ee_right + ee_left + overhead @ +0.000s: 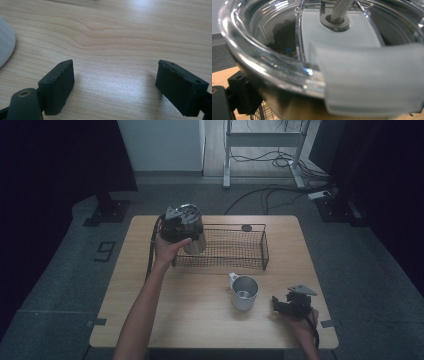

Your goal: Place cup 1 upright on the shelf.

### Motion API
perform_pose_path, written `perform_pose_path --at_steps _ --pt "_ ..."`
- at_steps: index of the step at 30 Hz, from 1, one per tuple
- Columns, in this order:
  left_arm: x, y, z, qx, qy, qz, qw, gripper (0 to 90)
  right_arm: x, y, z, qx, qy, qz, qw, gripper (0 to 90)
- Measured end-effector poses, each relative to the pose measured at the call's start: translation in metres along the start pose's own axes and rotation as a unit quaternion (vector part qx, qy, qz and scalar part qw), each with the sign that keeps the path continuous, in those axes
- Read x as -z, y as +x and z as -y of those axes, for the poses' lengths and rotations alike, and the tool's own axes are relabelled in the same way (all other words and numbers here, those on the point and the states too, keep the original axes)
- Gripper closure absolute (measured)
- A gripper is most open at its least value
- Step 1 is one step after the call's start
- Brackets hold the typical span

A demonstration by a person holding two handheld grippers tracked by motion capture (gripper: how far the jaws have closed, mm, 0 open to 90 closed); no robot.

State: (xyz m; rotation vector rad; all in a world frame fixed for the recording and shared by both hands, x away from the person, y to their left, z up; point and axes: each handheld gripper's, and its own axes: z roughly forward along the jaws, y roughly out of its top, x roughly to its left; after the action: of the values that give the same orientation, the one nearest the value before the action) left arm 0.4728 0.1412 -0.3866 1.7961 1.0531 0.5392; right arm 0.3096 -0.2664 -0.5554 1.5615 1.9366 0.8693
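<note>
Steel tumbler (195, 239): sits in the left tool (179, 222), lifted and tilted, at the 9 o'clock end of the wire basket (264, 251).
Lid (274, 62): clear plastic, on the tumbler; in the left tool view it looms close, with a frosted tab and a grey grommet at its middle.
Left tool: clenched on the tumbler near the lid end, as I read it; one black jaw shows against the tumbler's side at 7 o'clock in its own view, with basket mesh just below.
Right tool (280, 304): released, jaws wide apart with bare wood between them, resting on the surface (150, 310) at 4 o'clock.
Mug (244, 292): pale metal, upright on the surface, between basket and right tool, at 9 o'clock of that tool and near it; nothing holds it.
Done so far: tumbler is gripped and brought to the basket.
Left to do: likely to lower the tumbler into the basket and let go; whether its base touches the mesh yet I cannot tell. The mug may follow.
Tumbler to tool: directly under and ahead of the left tool, touching it.
</note>
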Motion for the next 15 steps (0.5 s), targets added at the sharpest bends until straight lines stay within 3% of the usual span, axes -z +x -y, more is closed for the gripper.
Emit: perform_pose_path --at_steps 15 --pt "-0.018 -0.003 0.001 -0.008 0.006 -0.011 0.9999 4.1 0.0 0.0 0.001 0.0 -0.001 -0.002 1.0 14.9"
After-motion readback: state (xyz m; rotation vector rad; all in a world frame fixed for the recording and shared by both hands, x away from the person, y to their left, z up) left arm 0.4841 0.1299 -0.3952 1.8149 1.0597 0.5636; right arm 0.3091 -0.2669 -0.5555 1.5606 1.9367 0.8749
